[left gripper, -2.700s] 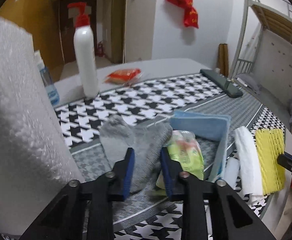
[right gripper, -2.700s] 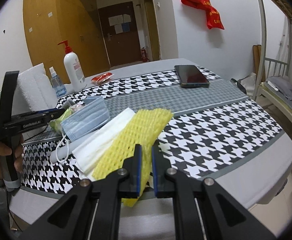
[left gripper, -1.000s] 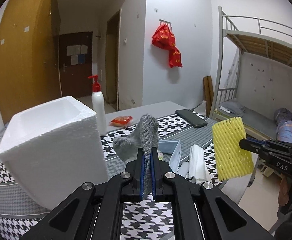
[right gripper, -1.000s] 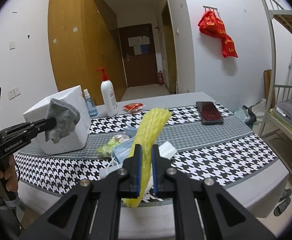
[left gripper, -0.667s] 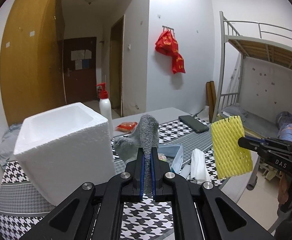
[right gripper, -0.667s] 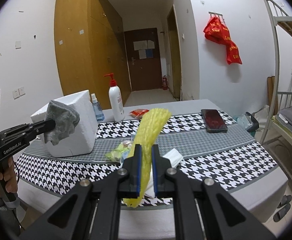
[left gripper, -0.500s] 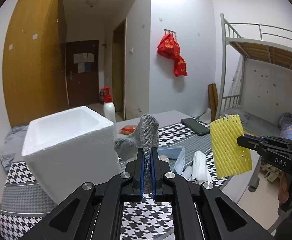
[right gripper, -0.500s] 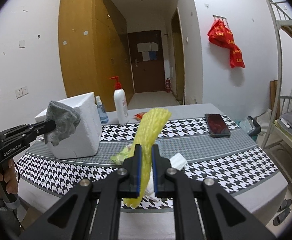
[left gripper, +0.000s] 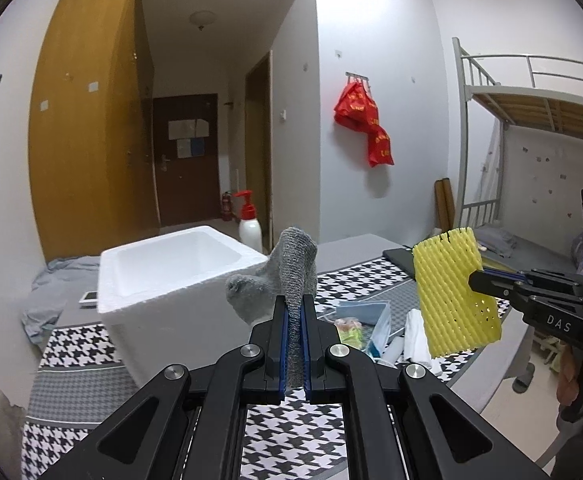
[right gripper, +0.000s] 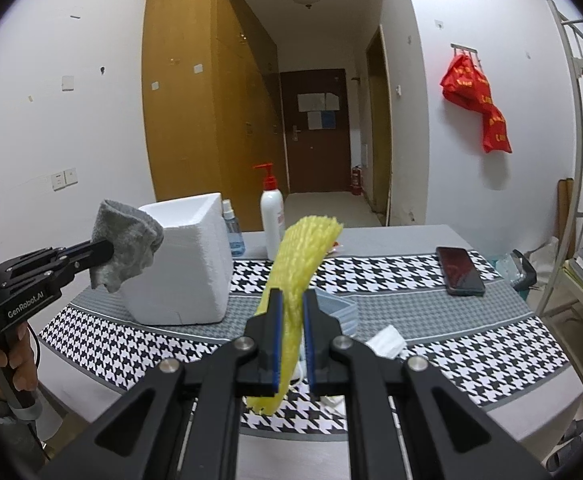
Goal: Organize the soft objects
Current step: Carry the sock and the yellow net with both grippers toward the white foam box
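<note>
My left gripper (left gripper: 295,312) is shut on a grey sock (left gripper: 287,276) and holds it in the air just right of the open white foam box (left gripper: 171,276). The sock (right gripper: 125,254) and the box (right gripper: 183,264) also show in the right wrist view. My right gripper (right gripper: 291,308) is shut on a yellow foam net sleeve (right gripper: 299,256), held above the table's front; the sleeve (left gripper: 453,296) also shows at the right of the left wrist view. A blue face mask (left gripper: 365,312), a green packet (left gripper: 349,330) and white cloth (left gripper: 415,332) lie on the table.
The table has a houndstooth cloth (right gripper: 471,344). A pump bottle (right gripper: 271,224), a small spray bottle (right gripper: 233,228) and a red packet stand behind the box. A black phone (right gripper: 461,266) lies at the far right. A bunk bed (left gripper: 531,128) is on the right.
Both grippers have risen higher above the table with the sock and the yellow sleeve still held. The foam box's open top has come more into view on the left.
</note>
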